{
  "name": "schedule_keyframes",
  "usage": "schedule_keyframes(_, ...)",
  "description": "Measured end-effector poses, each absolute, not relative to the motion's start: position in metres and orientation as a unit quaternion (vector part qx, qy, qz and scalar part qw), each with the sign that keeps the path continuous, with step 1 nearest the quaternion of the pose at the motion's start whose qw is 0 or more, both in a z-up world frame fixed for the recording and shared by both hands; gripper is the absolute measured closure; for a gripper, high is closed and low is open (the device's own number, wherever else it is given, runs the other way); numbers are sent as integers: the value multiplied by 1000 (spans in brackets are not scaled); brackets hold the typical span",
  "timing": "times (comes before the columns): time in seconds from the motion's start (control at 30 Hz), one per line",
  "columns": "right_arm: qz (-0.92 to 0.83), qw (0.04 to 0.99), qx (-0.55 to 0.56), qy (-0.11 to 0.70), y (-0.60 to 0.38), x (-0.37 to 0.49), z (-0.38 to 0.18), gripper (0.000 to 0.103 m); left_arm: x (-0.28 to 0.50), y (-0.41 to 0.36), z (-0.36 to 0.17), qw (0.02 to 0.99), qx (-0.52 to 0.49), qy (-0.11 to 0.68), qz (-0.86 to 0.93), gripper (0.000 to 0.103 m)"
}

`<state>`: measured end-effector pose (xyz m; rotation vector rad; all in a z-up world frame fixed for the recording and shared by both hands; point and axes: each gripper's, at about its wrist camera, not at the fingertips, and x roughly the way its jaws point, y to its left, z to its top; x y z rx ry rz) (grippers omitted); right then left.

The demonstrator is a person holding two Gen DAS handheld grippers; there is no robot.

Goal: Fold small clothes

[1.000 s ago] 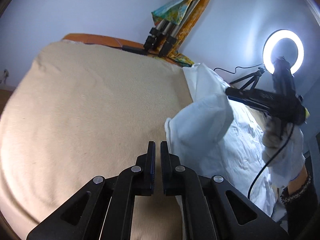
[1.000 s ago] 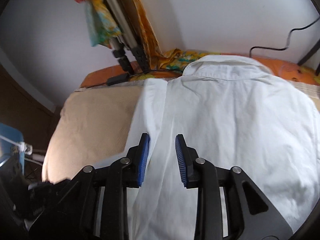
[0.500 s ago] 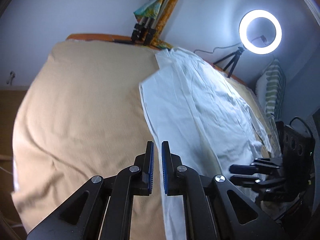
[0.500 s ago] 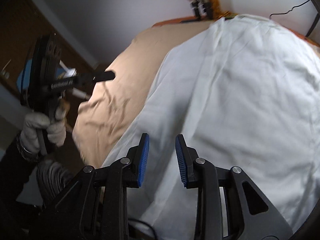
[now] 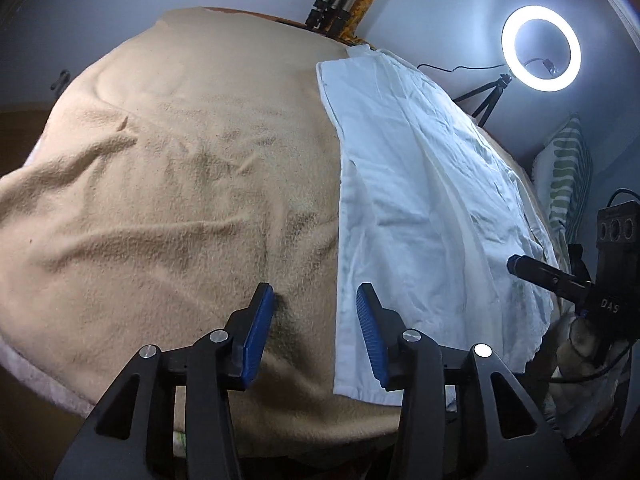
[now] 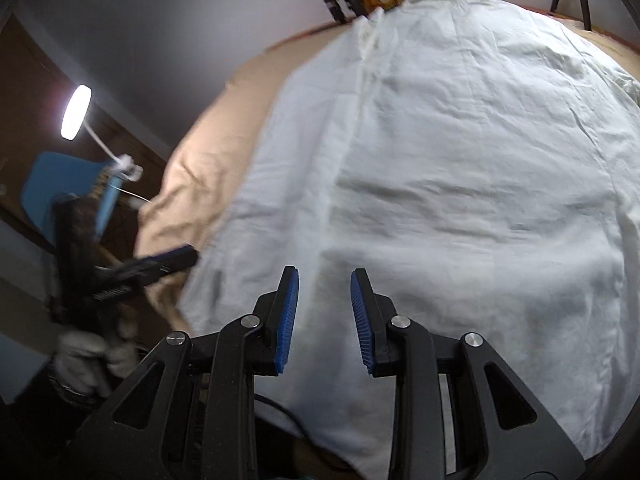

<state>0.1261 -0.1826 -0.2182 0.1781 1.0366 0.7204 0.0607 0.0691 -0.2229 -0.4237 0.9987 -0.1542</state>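
In the left wrist view my left gripper [image 5: 316, 308] had just been opening, nothing between its jaws, and the white shirt [image 5: 420, 200] edge lay just under its right jaw on the beige blanket [image 5: 180, 200]. In the right wrist view my right gripper [image 6: 325, 300] stood with jaws apart and empty, the shirt spread ahead of them.

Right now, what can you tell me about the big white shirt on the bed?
The white cotton-looking shirt lies spread flat and wrinkled on the tan fuzzy blanket, collar end toward the far wall and hem toward the camera. One side looks folded inward, leaving a straight left edge. A seam runs down its length. Nothing grips it: the left gripper hovers open at its lower left edge and the right gripper open above the hem.
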Motion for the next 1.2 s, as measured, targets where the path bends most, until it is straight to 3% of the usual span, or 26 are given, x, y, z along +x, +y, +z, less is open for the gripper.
schedule_keyframes(0.23, 331, 791, 45, 512, -141, 120, -241, 74, 45, 59, -225, 853, -231, 462, -78, 61)
schedule_keyframes(0.4, 306, 782, 105, 533, -165, 129, -258, 77, 40, 46, -226, 857, -229, 453, -93, 62)
schedule_keyframes(0.43, 305, 783, 99, 533, -166, 129, -256, 77, 40, 43, -226, 859, -225, 450, -95, 64)
schedule_keyframes(0.53, 310, 785, 79, 531, -166, 128, -247, 75, 46, 34, -228, 855, -233, 448, -117, 96)
schedule_keyframes(0.7, 317, 802, 90, 498, -186, 134, -212, 54, 47, 9, -217, 869, -216, 419, -149, 96)
schedule_keyframes(1.07, 351, 797, 72, 485, -153, 177, -171, 53, 46, -25, -193, 883, -182, 386, -194, 96)
schedule_keyframes(1.2, 362, 787, 53, 497, -128, 208, -168, 44, 50, -39, -191, 884, -164, 386, -207, 96)
